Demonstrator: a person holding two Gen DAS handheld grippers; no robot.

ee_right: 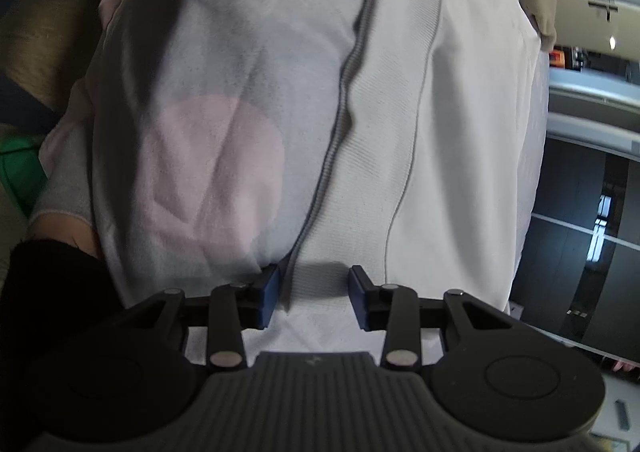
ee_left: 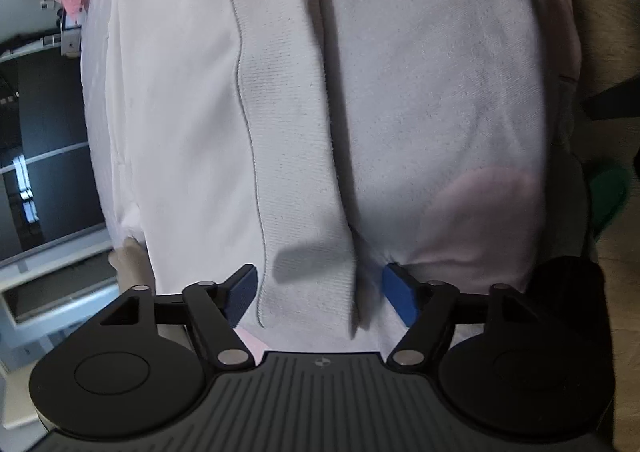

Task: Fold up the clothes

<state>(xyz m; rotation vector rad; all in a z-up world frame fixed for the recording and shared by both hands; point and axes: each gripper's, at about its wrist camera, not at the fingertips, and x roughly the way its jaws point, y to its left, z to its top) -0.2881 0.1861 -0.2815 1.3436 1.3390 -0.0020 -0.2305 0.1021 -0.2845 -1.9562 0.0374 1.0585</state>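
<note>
A dim room rims both fisheye views: dark shelving [ee_left: 48,155] with pale rails sits at nine o'clock in the left wrist view, and the same kind of dark cabinet [ee_right: 580,211] fills three o'clock in the right wrist view, with wood-toned flooring and something green at the opposite edges.

Between them the white garment [ee_left: 420,91] with pale pink patches takes up nearly the whole of each view. Its ribbed band [ee_left: 288,131] runs as a long strip from twelve o'clock down to six, so its long axis lies straight along the line each gripper points.

The left gripper [ee_left: 320,294] stands with jaws apart; the ribbed band passes between the blue pads [ee_left: 398,294], which do not seem to press it. The right gripper [ee_right: 312,298] is also parted, more narrowly, with the band's edge [ee_right: 320,187] just inside its left pad and cloth lying in the gap.

Judging by this, each claw straddles the same band, with the cloth stretching ahead at twelve o'clock. Neither hand looks clearly nearer. A fresh pinch would need the pads to close across the band, not along it.
</note>
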